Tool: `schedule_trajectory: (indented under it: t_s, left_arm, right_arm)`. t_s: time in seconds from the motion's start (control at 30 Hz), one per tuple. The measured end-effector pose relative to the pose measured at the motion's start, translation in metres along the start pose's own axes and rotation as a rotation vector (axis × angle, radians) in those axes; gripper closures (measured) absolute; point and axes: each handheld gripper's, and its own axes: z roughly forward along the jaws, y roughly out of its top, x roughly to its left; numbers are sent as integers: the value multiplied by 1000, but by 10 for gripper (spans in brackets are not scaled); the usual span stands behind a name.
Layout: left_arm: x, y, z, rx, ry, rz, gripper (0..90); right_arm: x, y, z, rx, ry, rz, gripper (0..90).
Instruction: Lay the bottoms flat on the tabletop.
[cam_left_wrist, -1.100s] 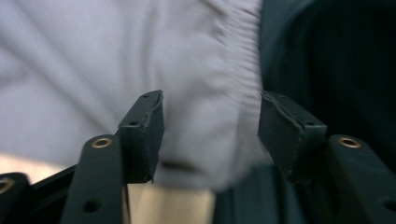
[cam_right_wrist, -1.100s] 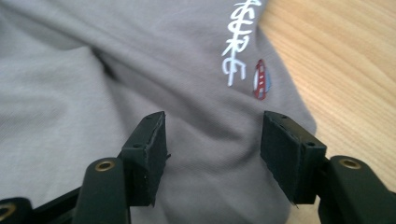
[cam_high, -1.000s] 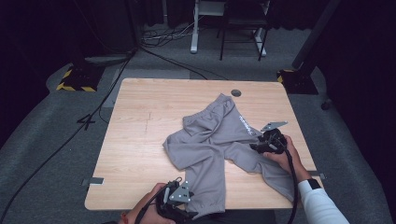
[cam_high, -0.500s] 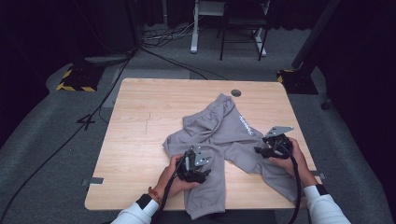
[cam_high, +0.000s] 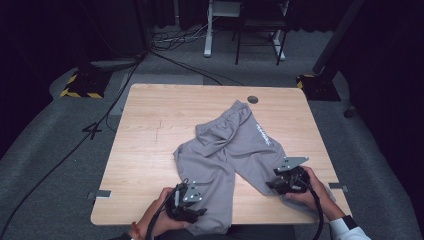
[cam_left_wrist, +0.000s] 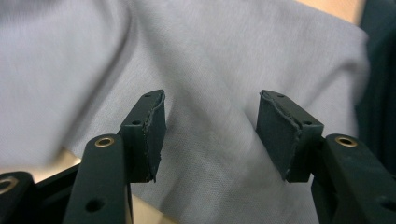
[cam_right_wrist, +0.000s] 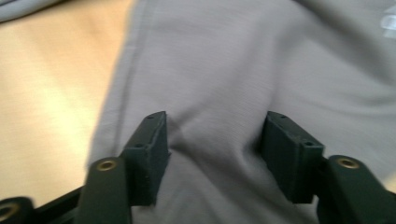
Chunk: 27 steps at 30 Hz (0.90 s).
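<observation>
The high view is looking forward and down from above the table's (cam_high: 150, 130) near edge, taking in the whole top and the floor beyond. The 2 gripper views are riding close over the trousers (cam_high: 235, 150), each looking along its own jaws; all 3 are sharing that grey cloth (cam_left_wrist: 224, 60) (cam_right_wrist: 243, 60).

2 black grippers, left gripper (cam_high: 199, 214), right gripper (cam_high: 270, 184) (brass screws, grey 3-cornered plates, black cables); white sleeve (cam_high: 347, 231).

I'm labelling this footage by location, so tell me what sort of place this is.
Probably a recording studio or lab, not a home: a bare light wooden table on grey carpet, black curtains around it, loose black cables and a yellow-and-black striped stand base.
</observation>
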Motion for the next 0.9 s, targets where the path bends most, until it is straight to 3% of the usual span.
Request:
schedule_trajectory:
  t_s: [0.1, 0.17, 0.27, 0.37, 0.47, 0.53, 0.57, 0.67, 0.73, 0.8, 0.87, 0.9]
  left_arm:
    - [-8, -12, -11, 12, -17, -3, 413]
    - [-11, -14, -17, -8, -20, -11, 389]
    - [-6, -5, -27, -88, 41, -35, 366]
    - [7, 11, -22, -103, 141, -77, 366]
    - [27, 31, -4, -114, 144, -86, 376]
    - [35, 42, 8, -110, 167, -70, 374]
    - [40, 47, 14, -110, 157, -78, 374]
    - [54, 57, 33, -109, 139, -95, 376]
    - [63, 58, 43, -114, 99, -147, 381]
    - [65, 56, 46, -113, 81, -164, 382]
    - [62, 52, 44, -114, 73, -149, 384]
    - [61, 50, 43, -109, 76, -144, 388]
  right_arm:
    - [21, 2, 0, 7, 32, -40, 451]
    - [35, 4, 0, 20, 92, -61, 456]
    - [56, 8, -2, 44, 126, -134, 454]
    - [59, 15, -6, 30, 95, -154, 436]
    - [44, 28, -11, -29, 11, -116, 417]
    - [26, 37, -9, -42, -42, -112, 404]
    - [19, 39, -6, -42, -66, -115, 398]
    - [-9, 44, 11, -53, -43, -47, 397]
    - [-23, 45, 24, -50, -18, -6, 411]
    - [-33, 43, 35, -61, -4, 43, 418]
    - [-40, 40, 39, -69, 10, 70, 390]
    - [-43, 39, 38, -68, -6, 82, 390]
